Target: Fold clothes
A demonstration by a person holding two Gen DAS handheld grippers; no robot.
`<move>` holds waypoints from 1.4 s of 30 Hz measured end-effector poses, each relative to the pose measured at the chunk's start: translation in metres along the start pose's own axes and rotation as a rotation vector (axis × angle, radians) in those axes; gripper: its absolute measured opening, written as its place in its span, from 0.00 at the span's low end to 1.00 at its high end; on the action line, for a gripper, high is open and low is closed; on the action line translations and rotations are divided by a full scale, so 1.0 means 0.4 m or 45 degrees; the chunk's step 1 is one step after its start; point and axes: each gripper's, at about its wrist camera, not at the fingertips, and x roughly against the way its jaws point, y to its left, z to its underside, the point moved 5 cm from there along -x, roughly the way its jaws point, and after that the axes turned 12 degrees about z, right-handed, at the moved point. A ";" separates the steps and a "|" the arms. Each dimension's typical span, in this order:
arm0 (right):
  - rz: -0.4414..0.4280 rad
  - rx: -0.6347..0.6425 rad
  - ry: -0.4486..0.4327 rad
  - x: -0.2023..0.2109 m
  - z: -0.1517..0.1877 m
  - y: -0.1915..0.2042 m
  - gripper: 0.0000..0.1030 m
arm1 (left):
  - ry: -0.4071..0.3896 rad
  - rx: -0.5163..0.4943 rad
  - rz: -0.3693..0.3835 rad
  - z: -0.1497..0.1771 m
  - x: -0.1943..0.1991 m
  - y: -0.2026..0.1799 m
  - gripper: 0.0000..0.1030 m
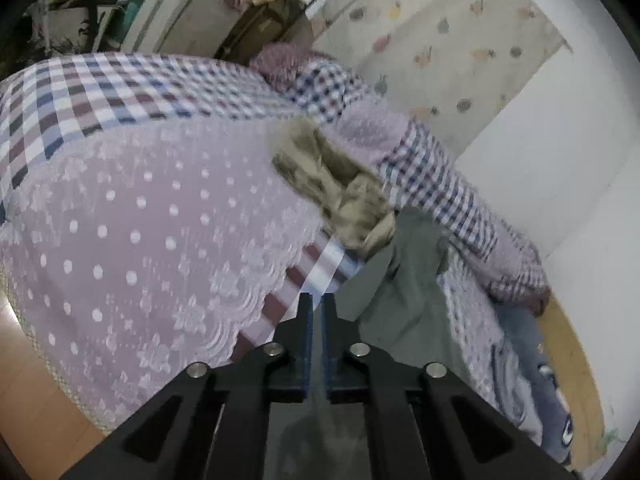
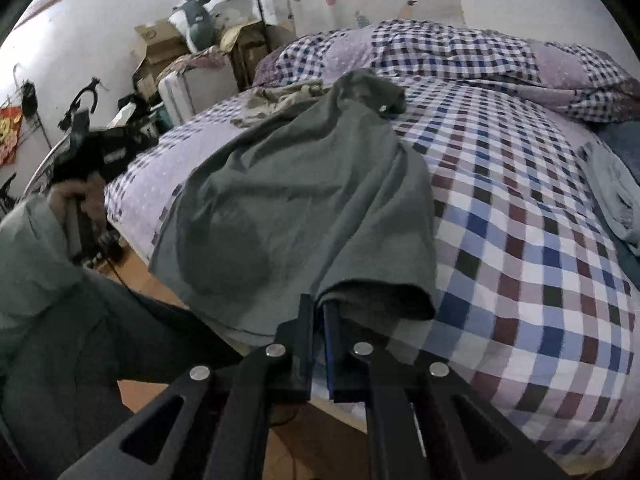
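Left wrist view: left hand-held gripper (image 1: 317,300) pressed together over bed edge, fingers almost touching; grey cloth runs back between them, seemingly pinched. Grey T-shirt (image 1: 404,280) rumpled on checked bedspread (image 1: 120,92), tan crumpled garment (image 1: 336,184) just beyond.

Right wrist view: right hand-held gripper (image 2: 320,308) closed on T-shirt hem (image 2: 376,292); shirt (image 2: 288,200) spread loosely, wrinkled, no fold yet. Tan garment (image 2: 276,100) and pale blue garment (image 2: 616,196) untouched. Judgement: task barely begun.

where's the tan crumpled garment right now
In the left wrist view the tan crumpled garment lies mid-frame on the bed, just beyond the grey garment. In the right wrist view it sits left of that garment's far end, towards the pillows.
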 end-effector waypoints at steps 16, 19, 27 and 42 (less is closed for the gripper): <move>0.076 -0.291 0.002 -0.006 -0.012 -0.172 0.46 | 0.199 -0.301 0.111 0.126 -0.075 -0.146 0.62; 0.114 -0.317 0.040 -0.041 -0.016 -0.201 0.46 | 0.280 -0.392 0.134 0.165 -0.099 -0.182 0.62; 0.054 -0.228 0.100 -0.140 -0.043 -0.139 0.44 | 0.507 -0.443 0.415 0.301 -0.145 -0.297 0.62; 0.184 0.823 -0.043 -0.188 0.084 0.322 0.41 | 0.847 -0.468 0.711 0.501 -0.261 -0.479 0.62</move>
